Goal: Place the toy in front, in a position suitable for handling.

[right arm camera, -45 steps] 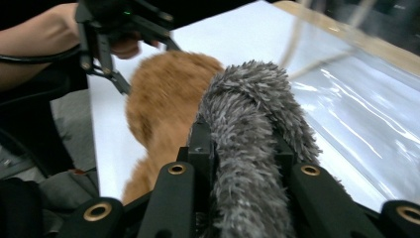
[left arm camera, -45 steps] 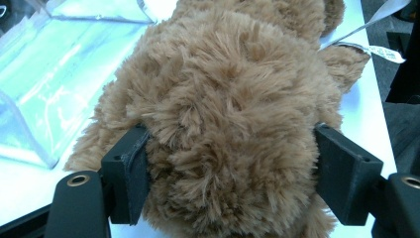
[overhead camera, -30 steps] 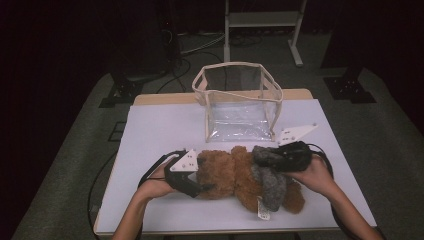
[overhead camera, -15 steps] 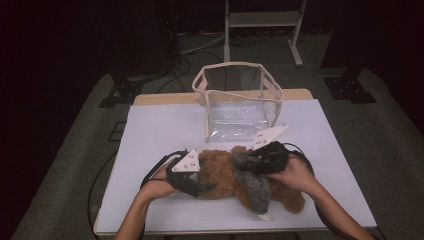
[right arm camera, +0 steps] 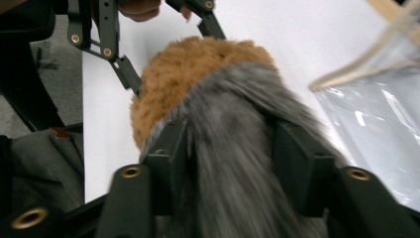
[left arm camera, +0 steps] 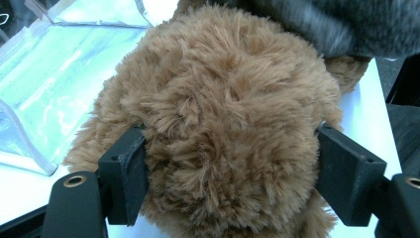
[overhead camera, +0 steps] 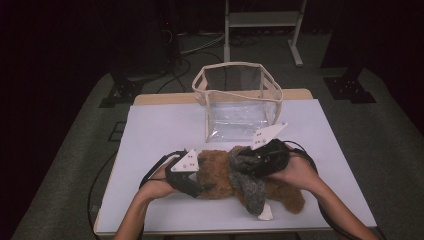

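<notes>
1. In the high view we saw the brown plush toy [overhead camera: 220,175] lying on the near half of the white table [overhead camera: 160,130], with a grey furry piece [overhead camera: 247,177] draped across its middle and right. The clear bag [overhead camera: 237,100] stood open and empty just beyond it, so nothing had gone in yet. Our left gripper [overhead camera: 200,189] was at the toy's left end and our right gripper [overhead camera: 245,161] lay over the grey piece.

2. In the left gripper view we had the brown plush toy [left arm camera: 223,119] wedged between the two black jaws, both pads sunk into the fur, a fairly wide but firm hold. The clear bag [left arm camera: 64,64] lay to the far left.

3. In the right gripper view the jaws had just been opening; they stood partly apart with the grey furry piece [right arm camera: 237,163] between them, the fur brushing both pads, but we judged the pinch let go. The left gripper [right arm camera: 148,54] showed beyond, on the brown plush toy [right arm camera: 183,74].

4. We judged the job early: the toy still had to be lifted and put into the bag.
</notes>
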`<state>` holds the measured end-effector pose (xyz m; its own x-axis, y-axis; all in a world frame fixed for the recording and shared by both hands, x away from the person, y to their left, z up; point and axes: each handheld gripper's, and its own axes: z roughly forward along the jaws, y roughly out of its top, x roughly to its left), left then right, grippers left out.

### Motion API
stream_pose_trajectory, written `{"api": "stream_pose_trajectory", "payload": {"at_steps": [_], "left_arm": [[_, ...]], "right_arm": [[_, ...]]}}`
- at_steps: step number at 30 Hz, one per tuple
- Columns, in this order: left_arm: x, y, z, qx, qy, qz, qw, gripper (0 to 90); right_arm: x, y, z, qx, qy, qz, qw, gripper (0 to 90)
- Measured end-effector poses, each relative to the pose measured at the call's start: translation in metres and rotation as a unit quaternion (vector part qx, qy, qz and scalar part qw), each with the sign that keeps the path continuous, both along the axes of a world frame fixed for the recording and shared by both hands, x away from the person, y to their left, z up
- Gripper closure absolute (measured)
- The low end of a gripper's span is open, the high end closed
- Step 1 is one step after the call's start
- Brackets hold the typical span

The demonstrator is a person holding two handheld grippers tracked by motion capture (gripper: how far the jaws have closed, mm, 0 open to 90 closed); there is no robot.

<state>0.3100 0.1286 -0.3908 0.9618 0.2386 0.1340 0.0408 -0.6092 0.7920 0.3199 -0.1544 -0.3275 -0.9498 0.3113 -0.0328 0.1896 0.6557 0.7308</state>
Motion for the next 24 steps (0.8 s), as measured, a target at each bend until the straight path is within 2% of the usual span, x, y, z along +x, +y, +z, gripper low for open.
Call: {"api": "stream_pose_trajectory", "payload": {"at_steps": [4,6,11,13,15,16,18,20,21,24], "left_arm": [[0.0,0.0,0.0,-0.001,0.0,0.001,1.0,23.0],[0.001,0.0,0.0,0.0,0.001,0.001,1.0,23.0],[0.001,0.0,0.001,0.0,0.001,0.007,1.0,23.0],[0.001,-0.001,0.0,-0.002,0.001,0.011,0.9999,23.0],[0.001,-0.001,0.0,-0.002,0.001,0.011,0.9999,23.2],[0.001,-0.001,0.0,-0.002,0.002,0.011,0.9999,23.2],[0.001,-0.001,0.0,-0.001,0.003,0.01,0.9999,23.2],[0.001,0.0,0.0,0.002,0.006,0.009,0.9999,22.5],[0.001,0.001,0.0,0.001,0.006,0.009,0.9999,22.2],[0.001,0.004,0.0,-0.004,0.008,0.011,0.9999,21.3]], "right_arm": [[-0.003,-0.018,0.007,0.011,-0.004,-0.018,0.9998,41.7],[-0.008,-0.02,0.01,0.011,-0.015,-0.016,0.9997,41.6],[-0.017,-0.01,0.007,-0.004,-0.038,0.002,0.9992,47.1],[-0.018,-0.003,0.001,-0.015,-0.036,0.009,0.9992,48.2],[-0.017,0.004,-0.007,-0.031,-0.044,0.012,0.9985,49.1],[-0.016,0.008,-0.012,-0.029,-0.038,0.012,0.9988,49.8],[-0.014,0.013,-0.018,-0.029,-0.039,0.005,0.9988,53.7],[-0.013,0.018,-0.021,-0.018,-0.031,-0.002,0.9994,59.8],[-0.013,0.019,-0.022,-0.021,-0.035,-0.004,0.9992,63.4],[-0.012,0.014,-0.022,-0.017,-0.037,-0.007,0.9991,70.3]]}}
